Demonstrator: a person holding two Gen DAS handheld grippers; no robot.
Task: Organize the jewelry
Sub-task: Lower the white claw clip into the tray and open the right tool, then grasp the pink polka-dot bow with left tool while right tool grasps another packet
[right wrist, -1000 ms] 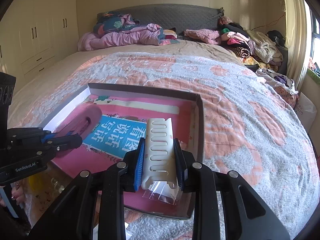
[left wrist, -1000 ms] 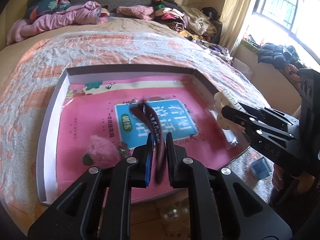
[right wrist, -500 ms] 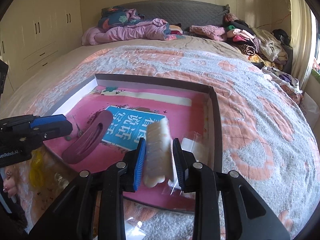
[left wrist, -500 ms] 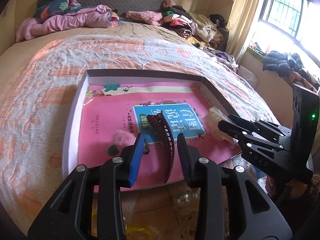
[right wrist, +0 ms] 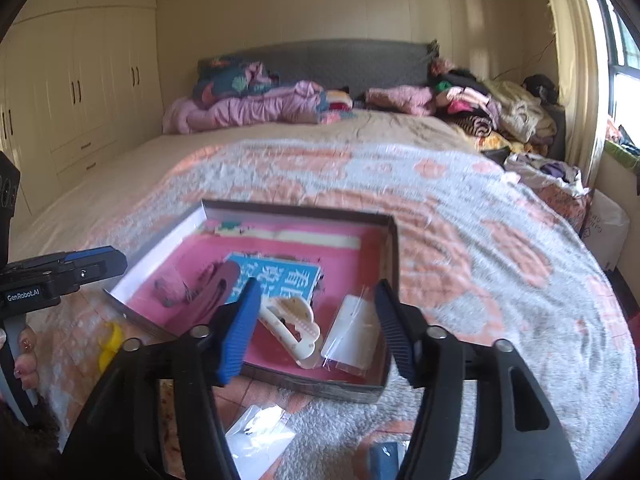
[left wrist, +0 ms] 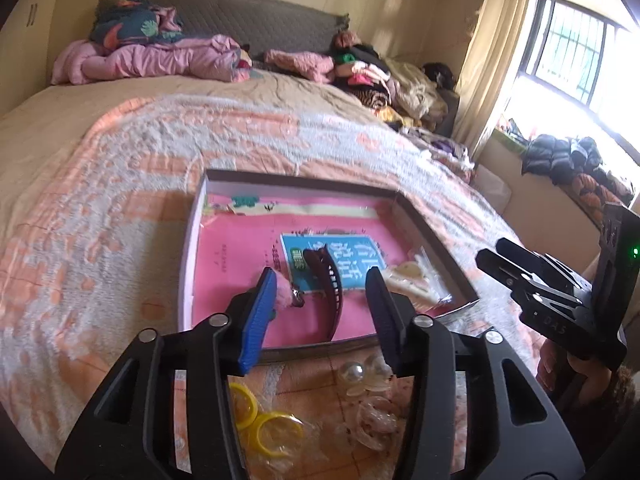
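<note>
On the patterned peach-and-grey bedspread (right wrist: 460, 208) we find a shallow dark-rimmed cardboard tray (left wrist: 430, 232) lined with a pink printed sheet. Our left gripper (left wrist: 322, 292) hangs above the tray's near edge, its jaws having just been opening, fingers spread with nothing between them; the dark maroon curved hair clip (left wrist: 330, 280) lies in the tray beyond them. Our right gripper (right wrist: 320, 308) likewise stands spread, jaws just opened, empty; the cream plastic claw clip (right wrist: 294, 328) rests in the tray's near corner beside a clear plastic bag (right wrist: 352, 336). Yellow rings (left wrist: 264, 424) lie on the bedspread outside the tray
</note>
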